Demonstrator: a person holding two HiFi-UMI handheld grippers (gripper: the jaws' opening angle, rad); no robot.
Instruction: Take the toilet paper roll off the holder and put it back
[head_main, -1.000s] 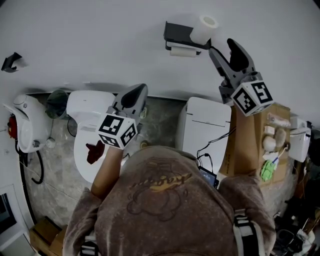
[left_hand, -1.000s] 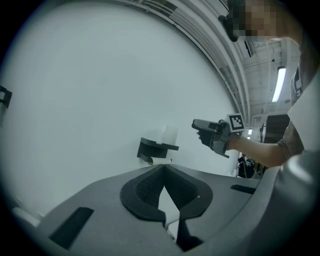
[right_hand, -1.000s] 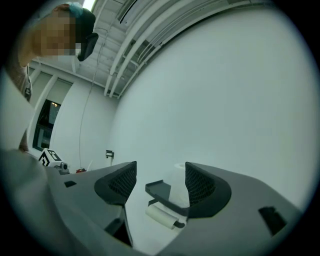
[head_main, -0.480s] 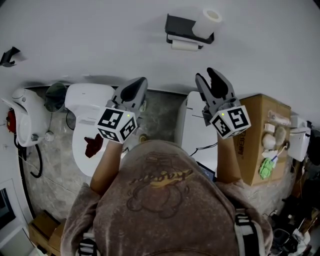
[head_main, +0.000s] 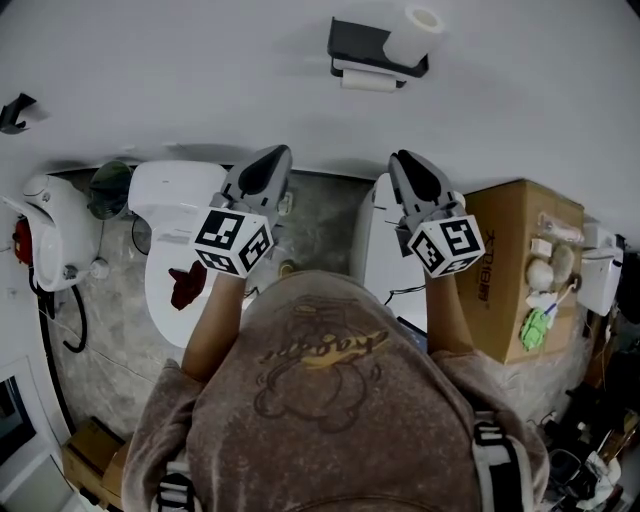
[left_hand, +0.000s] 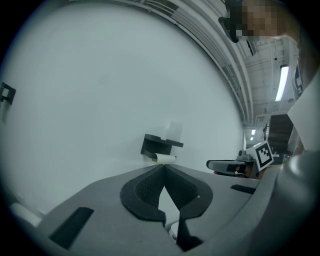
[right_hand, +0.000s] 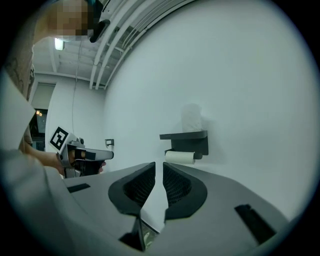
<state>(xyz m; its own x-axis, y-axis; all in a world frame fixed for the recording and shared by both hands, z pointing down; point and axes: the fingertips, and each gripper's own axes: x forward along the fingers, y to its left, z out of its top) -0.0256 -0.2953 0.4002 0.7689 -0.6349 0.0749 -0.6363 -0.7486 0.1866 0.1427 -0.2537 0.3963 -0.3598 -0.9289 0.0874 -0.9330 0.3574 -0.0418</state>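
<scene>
We see a big white wall (head_main: 200, 60), smooth and plain. Below it stands a white toilet (head_main: 175, 240), round and shiny, on a gray stone floor (head_main: 320, 225). To the right is a brown cardboard box (head_main: 520, 250) with flat sides.

We hold two gray plastic grippers out level toward the wall, side by side and well apart from the holder. Each one has a cube with black and white squares on it.

The left gripper (head_main: 272, 155) has its jaws together. In the left gripper view the tips (left_hand: 163, 166) touch, and nothing is between them. The dark pads (left_hand: 145, 187) inside look rough, with tiny bumps.

The right gripper (head_main: 405, 160) has just been closing its jaws. In the right gripper view (right_hand: 159, 164) only a thin gap is left between the tips, and it holds nothing.

High on the wall sits the black holder (head_main: 365, 45), a flat shelf with hard, straight edges. The toilet paper roll (head_main: 415, 35) stands upright on the right end of that shelf. It is white, soft and round, with a hole in the top. A second roll (head_main: 368, 80) lies sideways just under the shelf.
</scene>
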